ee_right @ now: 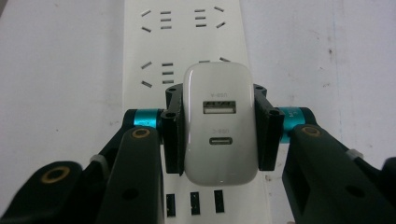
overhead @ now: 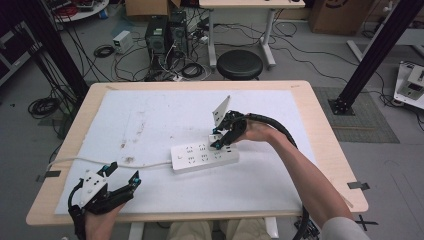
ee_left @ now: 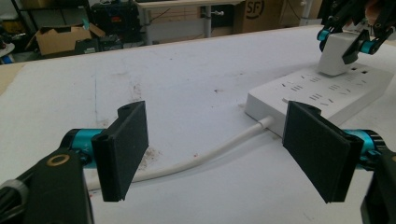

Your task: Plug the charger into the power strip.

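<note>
Right gripper view: right tongs (ee_right: 219, 135) clamp white charger (ee_right: 219, 126); left tongs (ee_left: 224, 149) gape empty.

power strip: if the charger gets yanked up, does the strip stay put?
Probably not: the power strip looks like light hollow plastic lying loose on the white mat. Its glossy shell may slide. The right gripper clamps the charger; the open left gripper isn't bracing it.

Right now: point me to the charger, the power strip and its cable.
charger (ee_right: 219, 126), right gripper view, its face between the two ports.
power strip (overhead: 192, 159), high view, bare top near the left end.
cable (ee_left: 205, 156), left gripper view, mid-run on the mat.
</note>
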Available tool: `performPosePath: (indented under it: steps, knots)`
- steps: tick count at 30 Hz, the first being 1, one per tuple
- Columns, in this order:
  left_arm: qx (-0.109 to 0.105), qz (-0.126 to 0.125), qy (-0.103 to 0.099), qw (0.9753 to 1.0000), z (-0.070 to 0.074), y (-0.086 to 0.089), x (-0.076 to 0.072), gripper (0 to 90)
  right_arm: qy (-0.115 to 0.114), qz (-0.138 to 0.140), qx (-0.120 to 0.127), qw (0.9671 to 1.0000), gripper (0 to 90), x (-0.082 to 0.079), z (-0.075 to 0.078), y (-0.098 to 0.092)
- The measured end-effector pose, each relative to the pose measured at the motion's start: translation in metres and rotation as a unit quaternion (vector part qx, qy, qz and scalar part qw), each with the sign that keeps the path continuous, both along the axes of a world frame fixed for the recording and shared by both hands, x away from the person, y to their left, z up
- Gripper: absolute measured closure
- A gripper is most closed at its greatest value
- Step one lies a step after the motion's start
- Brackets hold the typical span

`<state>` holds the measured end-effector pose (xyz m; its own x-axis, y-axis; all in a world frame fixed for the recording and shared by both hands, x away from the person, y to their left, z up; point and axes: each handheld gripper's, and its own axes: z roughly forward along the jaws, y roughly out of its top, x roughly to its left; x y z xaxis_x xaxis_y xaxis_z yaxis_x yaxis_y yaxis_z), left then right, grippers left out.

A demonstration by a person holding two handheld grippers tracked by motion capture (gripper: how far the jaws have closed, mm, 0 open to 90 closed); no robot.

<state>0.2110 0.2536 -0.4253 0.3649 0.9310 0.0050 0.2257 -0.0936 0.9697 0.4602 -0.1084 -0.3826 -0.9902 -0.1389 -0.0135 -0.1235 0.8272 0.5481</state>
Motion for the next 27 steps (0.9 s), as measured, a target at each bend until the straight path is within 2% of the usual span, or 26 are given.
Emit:
performPosePath:
  steps: [4, 9, 14, 21, 27]
  knots:
    - [-0.001, 0.001, 0.002, 1.0000, -0.0014, -0.0006, -0.0006, 22.7, 0.000, 0.000, 0.007, 1.0000, 64.0, -0.0011, -0.0014, -0.0018]
    - [0.001, -0.001, 0.004, 1.0000, -0.0011, -0.0012, 0.0009, 22.7, -0.018, 0.006, 0.017, 0.9997, 64.0, -0.0049, -0.0030, -0.0037]
    - [0.004, -0.003, 0.005, 1.0000, 0.0001, -0.0014, 0.0032, 22.7, -0.026, 0.009, 0.020, 0.9994, 64.0, -0.0068, -0.0037, -0.0046]
    - [0.007, -0.002, 0.005, 1.0000, 0.0005, -0.0021, 0.0052, 22.8, -0.022, 0.015, 0.023, 0.9994, 64.0, -0.0044, -0.0050, -0.0046]
    - [0.008, 0.003, 0.007, 0.9999, 0.0011, -0.0010, 0.0033, 22.8, 0.002, 0.012, 0.030, 0.9995, 64.0, 0.0020, -0.0072, -0.0053]
